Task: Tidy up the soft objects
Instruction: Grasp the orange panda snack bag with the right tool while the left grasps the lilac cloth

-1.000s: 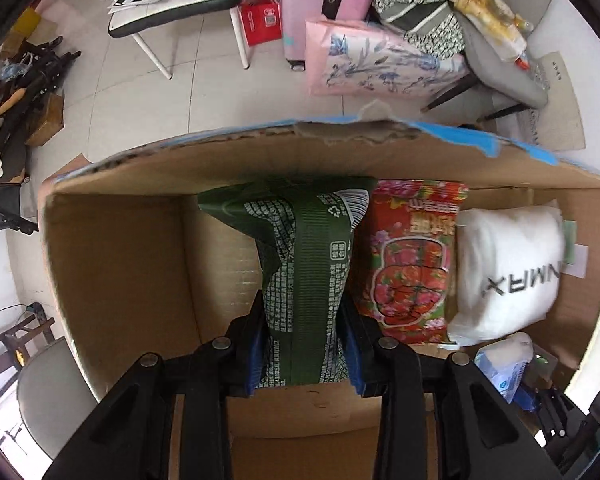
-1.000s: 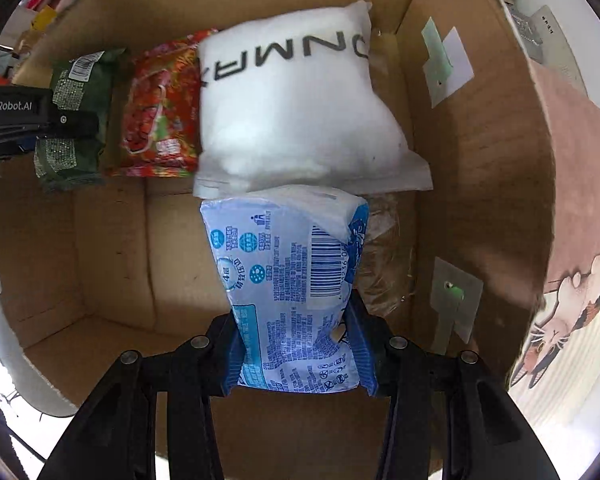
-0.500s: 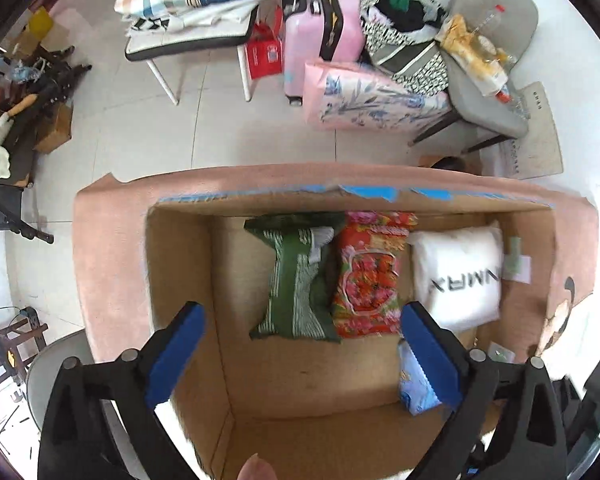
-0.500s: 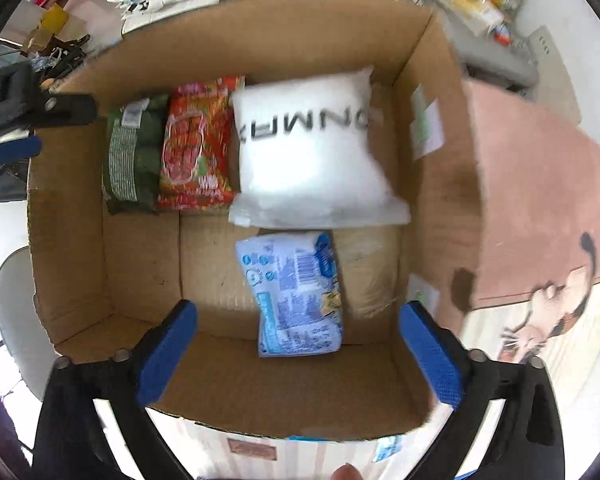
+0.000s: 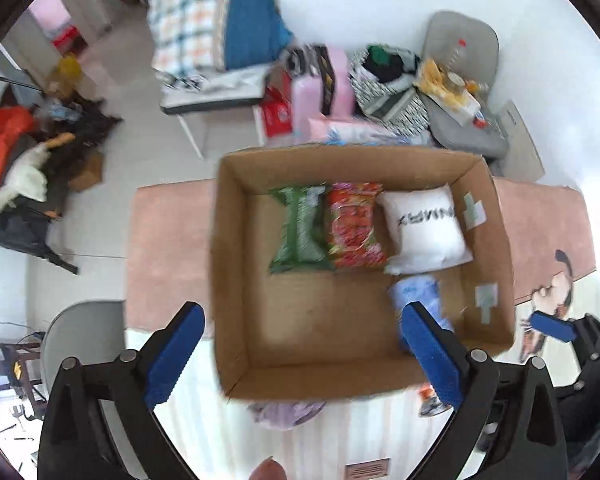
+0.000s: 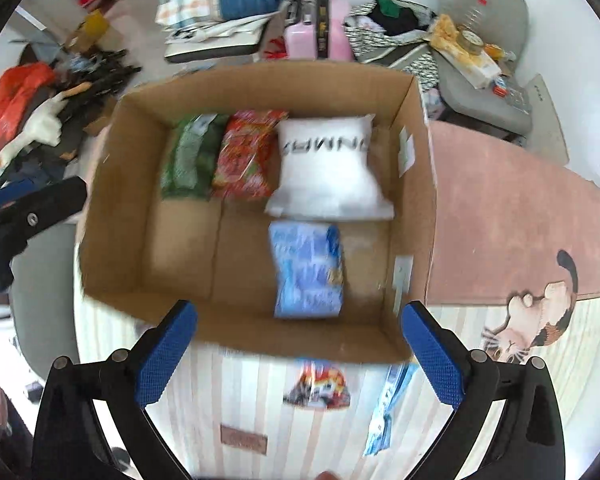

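An open cardboard box [image 5: 232,280] [image 6: 112,184] stands on the table. Inside, along the far wall, lie a green pack [image 5: 300,228] [image 6: 190,156], a red pack [image 5: 354,226] [image 6: 246,154] and a white pillow pack [image 5: 424,226] [image 6: 328,168]. A blue pack [image 6: 306,270] [image 5: 416,296] lies in front of the white one. My left gripper [image 5: 304,356] is open and empty above the box's near edge. My right gripper [image 6: 298,354] is open and empty, also above the near edge.
A colourful pack [image 6: 318,386], a blue-white pack [image 6: 384,412] and a purple soft item [image 5: 286,414] lie on the striped cloth before the box. A pink mat [image 6: 512,216] covers the table's far part. Chairs, a pink suitcase [image 6: 318,28] and clutter stand behind.
Both grippers let go of their packs, the green one and the blue one, opened wide, and rose back out of the box. The packs stay where they were laid.
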